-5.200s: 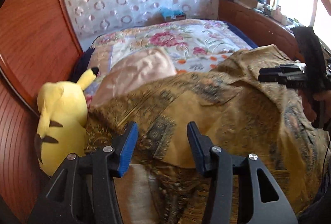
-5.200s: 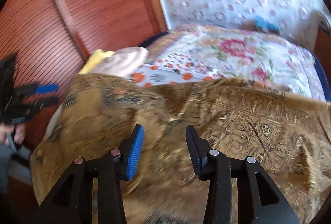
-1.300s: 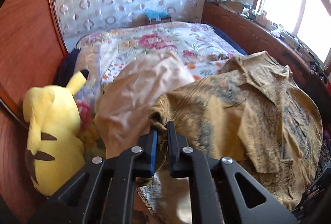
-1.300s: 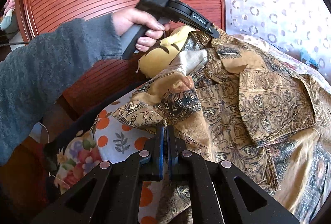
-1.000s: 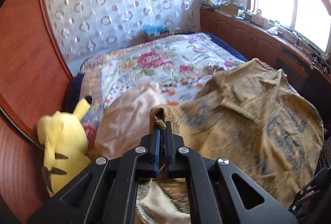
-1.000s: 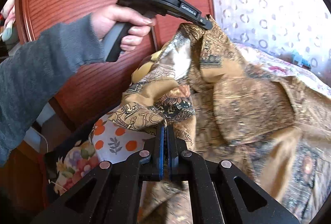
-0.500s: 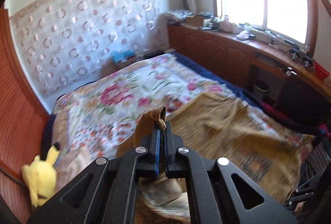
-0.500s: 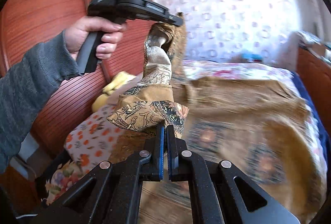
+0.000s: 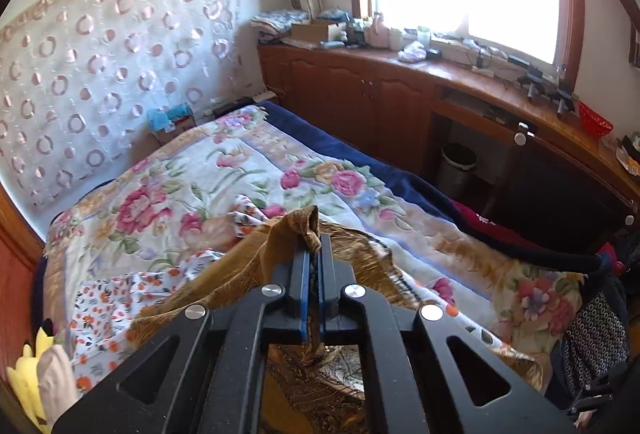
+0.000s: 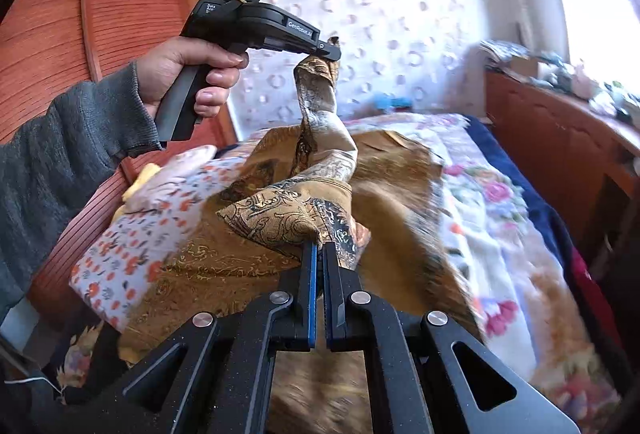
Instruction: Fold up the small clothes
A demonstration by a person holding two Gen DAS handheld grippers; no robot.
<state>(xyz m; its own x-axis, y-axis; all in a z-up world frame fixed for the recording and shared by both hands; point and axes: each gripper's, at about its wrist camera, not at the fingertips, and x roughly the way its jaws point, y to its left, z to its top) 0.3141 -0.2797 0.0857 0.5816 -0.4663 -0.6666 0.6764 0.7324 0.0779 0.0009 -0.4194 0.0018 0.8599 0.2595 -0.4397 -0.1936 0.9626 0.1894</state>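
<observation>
A gold-brown patterned shirt [image 10: 280, 222] hangs from both grippers above the bed. My left gripper [image 9: 315, 246] is shut on a bunched edge of the shirt [image 9: 296, 230]; in the right wrist view it [image 10: 330, 49] is raised high at upper left with a twisted strip of cloth hanging from its tip. My right gripper [image 10: 320, 250] is shut on another edge of the shirt, lower and nearer. The rest of the shirt drapes down onto the bed.
A floral quilt [image 9: 192, 169] covers the bed. An orange-dotted white cloth [image 10: 132, 234] lies at the bed's left side. A yellow plush toy [image 9: 24, 386] sits at the lower left. A wooden cabinet [image 9: 400, 93] with clutter runs under the window. A red wooden wall [image 10: 52, 45] stands on the left.
Both grippers, open over the flat shirt five seconds ago, closed on its edge and lifted it. In the last second the left gripper rose high and the shirt came off the bed.
</observation>
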